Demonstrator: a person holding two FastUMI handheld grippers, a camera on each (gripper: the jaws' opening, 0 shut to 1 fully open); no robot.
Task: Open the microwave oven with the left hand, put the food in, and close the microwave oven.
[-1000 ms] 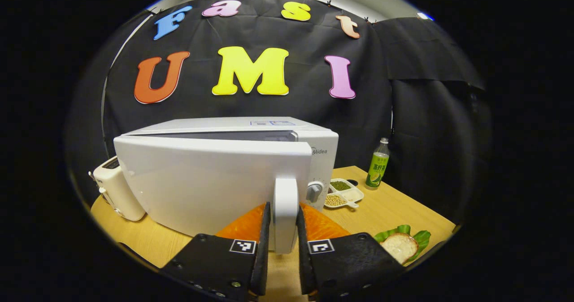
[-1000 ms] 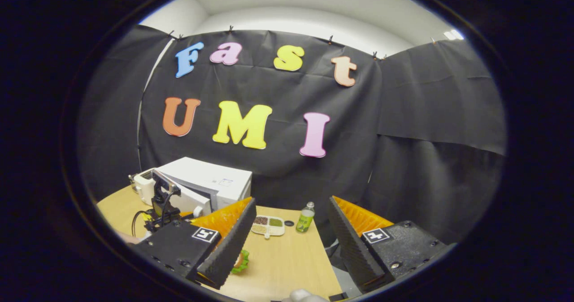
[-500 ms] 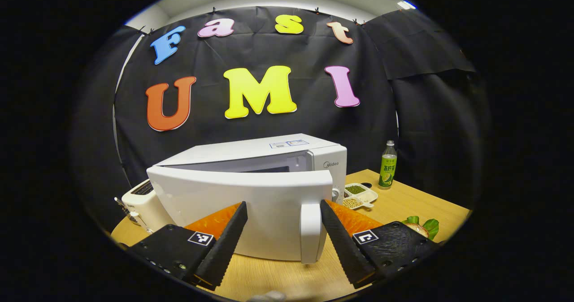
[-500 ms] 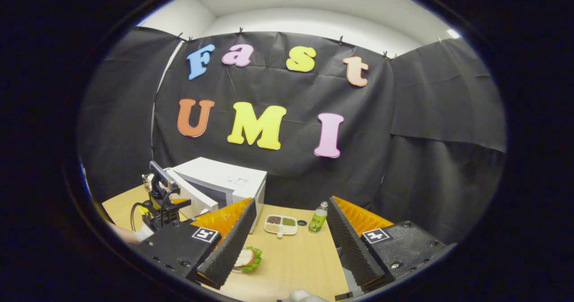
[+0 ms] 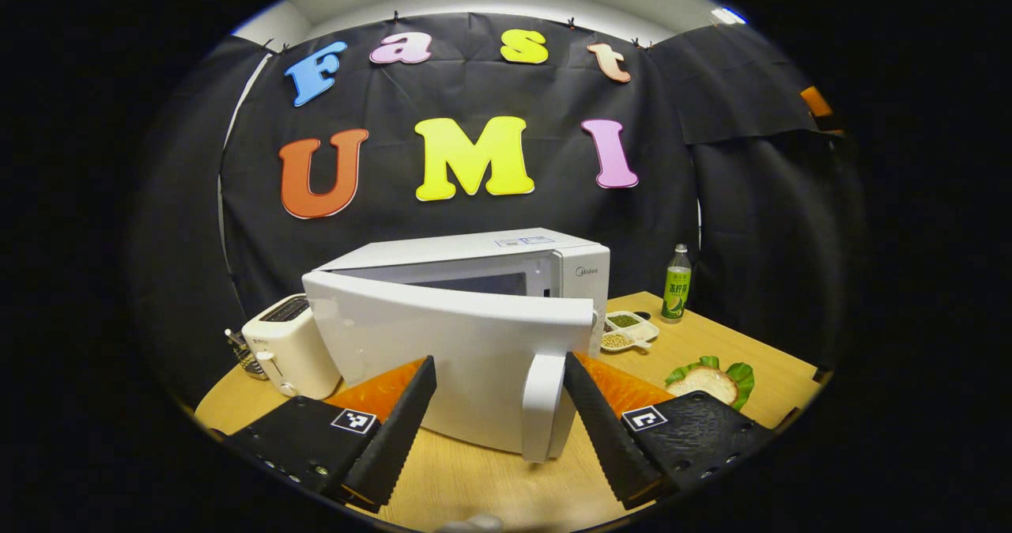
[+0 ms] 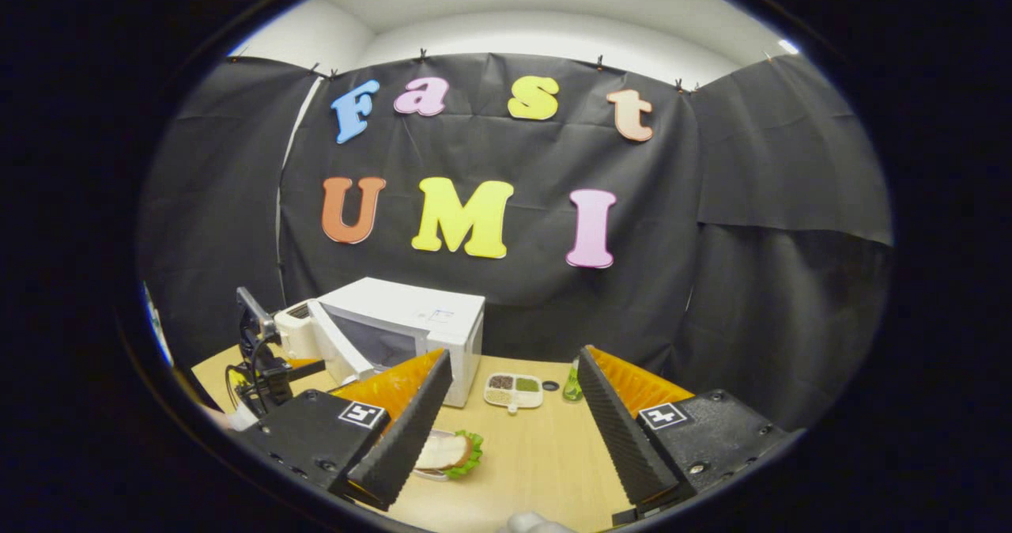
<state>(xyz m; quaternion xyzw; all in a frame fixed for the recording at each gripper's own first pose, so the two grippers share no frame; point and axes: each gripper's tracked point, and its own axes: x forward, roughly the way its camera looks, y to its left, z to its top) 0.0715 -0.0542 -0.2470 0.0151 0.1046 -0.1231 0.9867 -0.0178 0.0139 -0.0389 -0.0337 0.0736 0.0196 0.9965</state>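
Left gripper view showed the white boxy microwave oven (image 5: 506, 280) with its door (image 5: 451, 359) judged part-open, the left gripper (image 5: 500, 430) spread wide and empty, so the lettuce-bedded bread slice (image 5: 708, 380) on the wooden table (image 5: 711, 343) was judged due for pickup by the equally spread right gripper (image 6: 506, 430).

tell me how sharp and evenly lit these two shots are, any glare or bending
Left gripper view: sharp, evenly lit; the microwave door bows outward from fisheye distortion, with soft sheen but no hard glare; the sandwich near the rim is dimmer. Right gripper view: also sharp; the ceiling is the brightest area, the wall's top edge curves, and the table darkens toward the rim.
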